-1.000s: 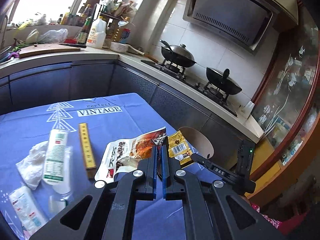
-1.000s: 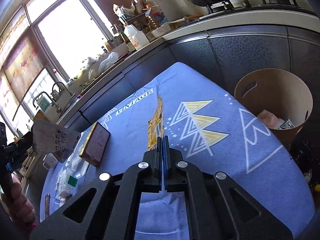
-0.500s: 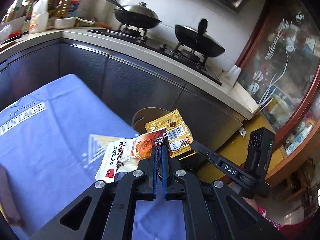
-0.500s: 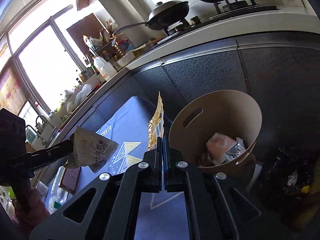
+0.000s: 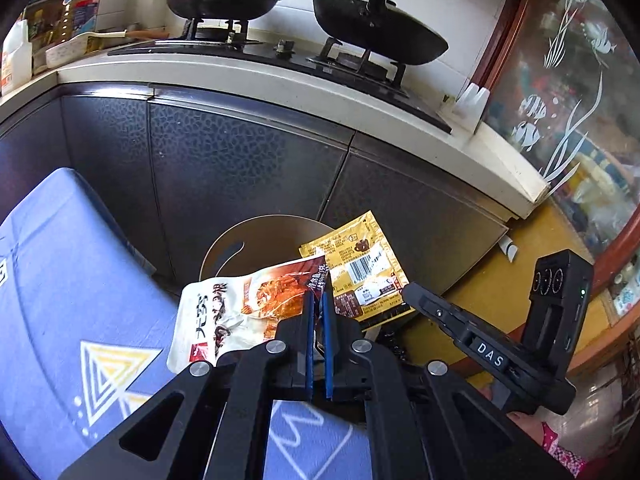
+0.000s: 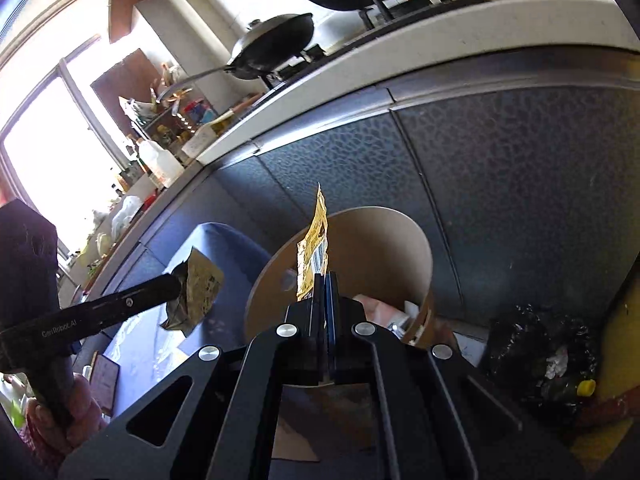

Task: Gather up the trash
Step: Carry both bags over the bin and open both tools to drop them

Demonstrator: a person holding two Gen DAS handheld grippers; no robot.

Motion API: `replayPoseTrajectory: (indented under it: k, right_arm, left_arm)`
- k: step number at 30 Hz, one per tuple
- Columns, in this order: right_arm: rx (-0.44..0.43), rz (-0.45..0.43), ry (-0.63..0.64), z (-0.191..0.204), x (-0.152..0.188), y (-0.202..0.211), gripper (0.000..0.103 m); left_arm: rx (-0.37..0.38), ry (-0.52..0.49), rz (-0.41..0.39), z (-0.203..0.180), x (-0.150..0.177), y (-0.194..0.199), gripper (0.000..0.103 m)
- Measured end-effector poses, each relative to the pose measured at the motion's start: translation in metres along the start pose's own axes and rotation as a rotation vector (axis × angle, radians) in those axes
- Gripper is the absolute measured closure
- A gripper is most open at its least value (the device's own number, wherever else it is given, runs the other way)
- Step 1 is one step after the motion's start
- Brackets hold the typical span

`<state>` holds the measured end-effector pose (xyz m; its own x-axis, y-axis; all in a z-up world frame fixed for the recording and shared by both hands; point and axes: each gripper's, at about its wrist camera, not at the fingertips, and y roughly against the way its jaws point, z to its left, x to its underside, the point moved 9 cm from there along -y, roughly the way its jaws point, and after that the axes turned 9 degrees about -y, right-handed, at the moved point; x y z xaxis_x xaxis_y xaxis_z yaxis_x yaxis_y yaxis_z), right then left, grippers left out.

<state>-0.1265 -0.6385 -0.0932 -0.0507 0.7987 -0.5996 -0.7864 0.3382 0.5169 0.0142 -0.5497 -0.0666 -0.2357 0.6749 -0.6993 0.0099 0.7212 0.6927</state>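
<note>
While both grippers hang by the bin (image 6: 416, 256), each is clamped on a wrapper: left gripper (image 5: 318, 304) pinches the white-red pouch (image 5: 236, 316) w/ pads nearly touching, right gripper (image 6: 326, 280) is fully closed on the gold sachet (image 6: 314, 248), edge-on above the bin mouth. Bin's near rim is cut off by the fingers; contents hard to make out. Beyond: cabinets (image 5: 240, 168), then woks (image 5: 376, 36).

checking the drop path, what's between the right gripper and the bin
Only the yellow sachet clamped in the right gripper; it sticks up over the bin rim, seen in the right wrist view.
</note>
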Motion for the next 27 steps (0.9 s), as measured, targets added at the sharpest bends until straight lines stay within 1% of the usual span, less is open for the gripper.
replayPoseTrajectory:
  k: [4,5,6,7,8,9,12,15,18,23,27]
  right_arm:
    - [0.030,0.017,0.020,-0.007,0.000,-0.011,0.102]
    - [0.023,0.038,0.017,-0.008,0.001,-0.016,0.099]
    - [0.021,0.055,0.012,-0.008,0.002,-0.019,0.096]
    - [0.026,0.068,0.002,-0.009,0.002,-0.021,0.090]
    - [0.026,0.062,-0.010,-0.010,0.002,-0.019,0.071]
    - [0.021,0.036,-0.020,-0.009,0.000,-0.014,0.057]
    - [0.010,0.002,-0.011,-0.001,0.000,-0.001,0.057]
    - [-0.034,0.012,-0.020,0.018,0.008,0.007,0.057]
    - [-0.076,0.030,0.001,0.044,0.022,0.013,0.057]
    - [-0.140,0.087,0.042,0.095,0.063,0.015,0.057]
    - [-0.175,0.162,0.089,0.136,0.107,0.008,0.057]
  left_arm:
    - [-0.034,-0.014,0.023,-0.001,-0.004,-0.022,0.097]
    - [-0.047,-0.018,0.033,0.000,-0.004,-0.027,0.097]
    - [-0.066,-0.019,0.041,0.001,-0.004,-0.031,0.088]
    - [-0.086,-0.016,0.050,0.003,-0.003,-0.034,0.067]
    - [-0.102,-0.010,0.048,0.005,-0.002,-0.035,0.059]
    - [-0.124,0.002,0.035,0.008,-0.002,-0.032,0.053]
    - [-0.160,0.024,0.023,0.017,0.004,-0.020,0.047]
    - [-0.229,0.024,0.019,0.027,0.014,-0.003,0.046]
    - [-0.312,0.027,0.003,0.039,0.029,0.024,0.042]
    - [-0.413,0.070,-0.017,0.062,0.065,0.079,0.041]
    - [-0.480,0.107,-0.033,0.079,0.098,0.125,0.041]
